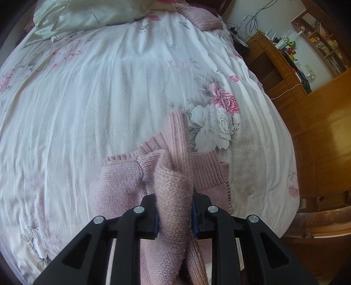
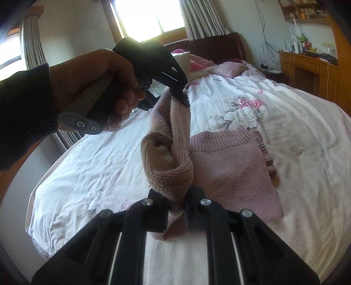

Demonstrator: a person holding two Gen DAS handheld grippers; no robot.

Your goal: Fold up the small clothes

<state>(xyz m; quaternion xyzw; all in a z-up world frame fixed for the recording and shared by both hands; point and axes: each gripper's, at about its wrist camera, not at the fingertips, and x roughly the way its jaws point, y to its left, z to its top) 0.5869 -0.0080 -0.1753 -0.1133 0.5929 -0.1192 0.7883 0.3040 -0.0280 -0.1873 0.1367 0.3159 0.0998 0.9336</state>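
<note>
A small pink knitted sweater point(image 2: 230, 166) lies on the floral bedspread point(image 1: 98, 98), its body flat with the ribbed collar toward the bed's far side. One sleeve point(image 2: 173, 140) is lifted off the bed and stretched between both grippers. My left gripper point(image 1: 175, 217) is shut on the sleeve's knit, which bunches up between its fingers. In the right wrist view the left gripper point(image 2: 181, 96), held by a hand in a dark sleeve, pinches the sleeve's upper end. My right gripper point(image 2: 176, 214) is shut on the sleeve's lower end.
Pillows point(image 2: 226, 69) and a pale satin cover point(image 1: 87, 17) lie at the head of the bed. A wooden desk and shelves point(image 1: 285, 65) with cables stand to the right of the bed. A window with curtains point(image 2: 153, 19) is behind the headboard.
</note>
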